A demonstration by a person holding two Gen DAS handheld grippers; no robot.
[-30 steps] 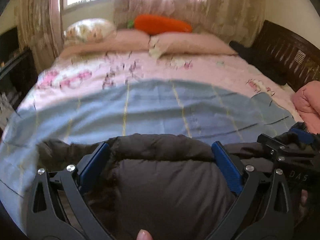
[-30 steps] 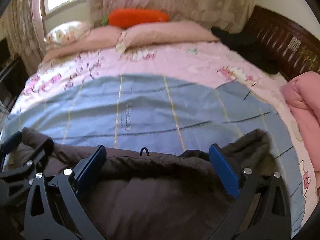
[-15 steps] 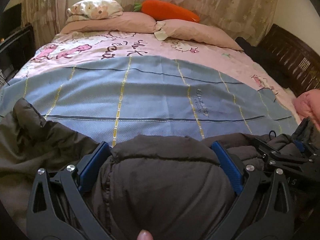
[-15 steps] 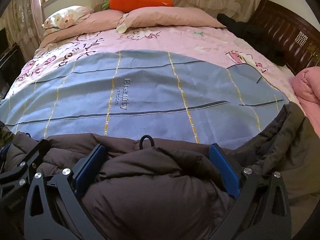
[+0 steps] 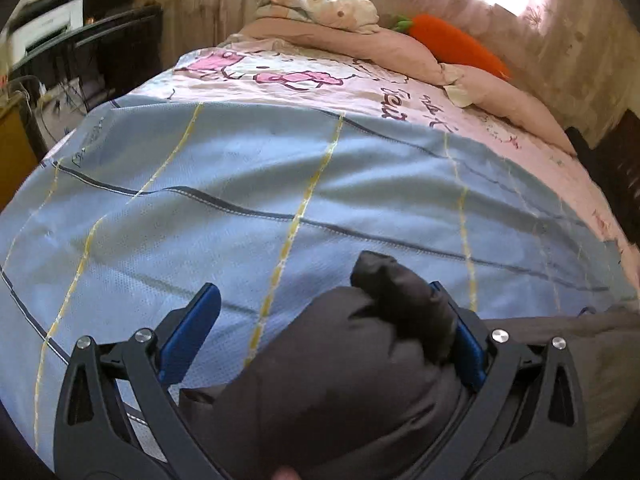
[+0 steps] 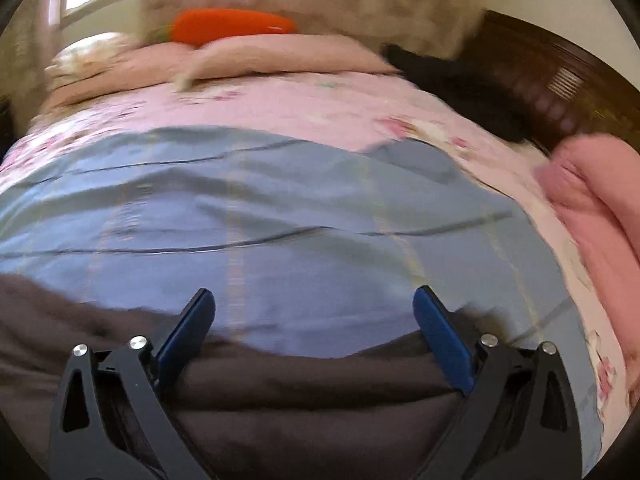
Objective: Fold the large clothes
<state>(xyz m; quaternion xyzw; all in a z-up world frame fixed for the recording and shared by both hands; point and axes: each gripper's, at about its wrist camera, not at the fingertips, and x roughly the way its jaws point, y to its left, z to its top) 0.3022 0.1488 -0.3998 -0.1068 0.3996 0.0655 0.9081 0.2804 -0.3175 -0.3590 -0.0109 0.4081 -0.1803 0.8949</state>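
Observation:
A dark brown puffy jacket (image 5: pixel 340 380) lies bunched at the near edge of a light blue blanket (image 5: pixel 280 184) on the bed. My left gripper (image 5: pixel 322 289) is open, and a fold of the jacket rises between its fingers, leaning against the right blue pad (image 5: pixel 464 344). The left pad (image 5: pixel 188 332) is over bare blanket. In the right wrist view the jacket (image 6: pixel 320 400) spreads flat under my right gripper (image 6: pixel 313 293), which is open, with its tips over the blue blanket (image 6: pixel 280 208). This view is blurred.
Pink pillows (image 5: pixel 360 40) and an orange carrot cushion (image 5: pixel 456 46) lie at the head of the bed. A rolled pink quilt (image 6: pixel 592 208) and a dark wooden frame (image 6: pixel 560 84) are on the right. Dark furniture with a white device (image 5: pixel 44 32) stands to the left.
The left view has swung to the left and less jacket fills its fingers. The jacket has dropped lower in the right view, now flat below the fingertips. Both grippers are moving.

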